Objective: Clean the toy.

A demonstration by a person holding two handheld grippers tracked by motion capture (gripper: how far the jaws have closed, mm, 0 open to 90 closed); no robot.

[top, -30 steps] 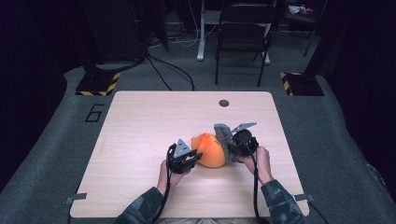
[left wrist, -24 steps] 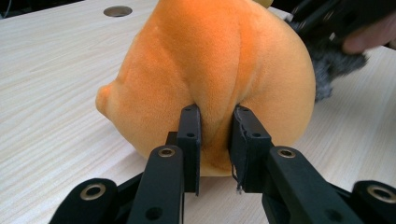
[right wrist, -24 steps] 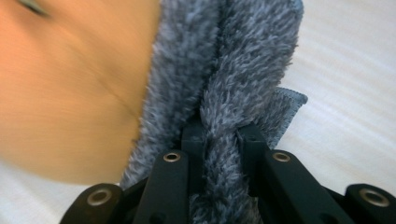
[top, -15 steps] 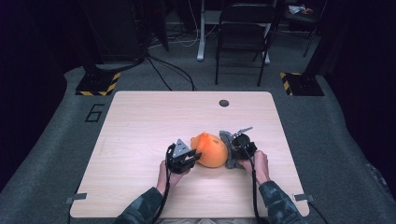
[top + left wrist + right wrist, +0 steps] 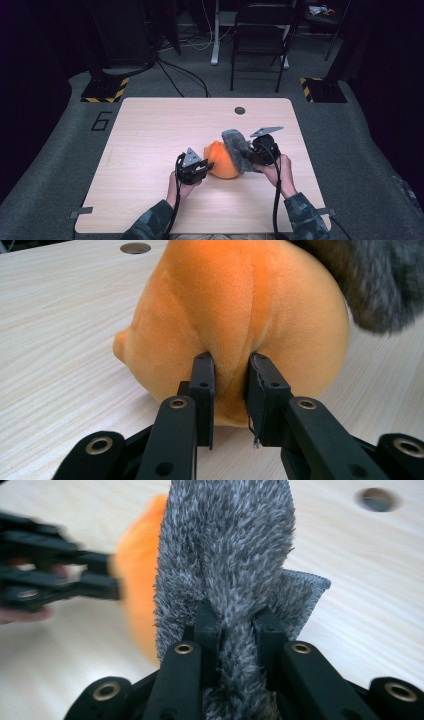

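An orange plush toy point(image 5: 222, 159) lies on the wooden table point(image 5: 150, 130), right of centre. My left gripper point(image 5: 202, 166) is at its left side, shut on a fold of the orange plush toy point(image 5: 235, 325). A grey fuzzy cloth point(image 5: 237, 147) drapes over the toy's right side. My right gripper point(image 5: 252, 152) is shut on that grey fuzzy cloth point(image 5: 225, 555), which stands up between its jaws. Beyond the cloth in the right gripper view, the orange toy point(image 5: 137, 580) shows blurred with my left gripper point(image 5: 107, 575) on it.
A round cable hole point(image 5: 240, 110) sits near the table's far edge. Bare wood point(image 5: 145, 140) spreads left of the toy. A folding chair point(image 5: 260, 40), floor cables and yellow-black striped bases point(image 5: 105, 90) stand on the floor beyond the table.
The right gripper has drawn the grey cloth a little further over the toy's right side. The left gripper has kept its hold and place.
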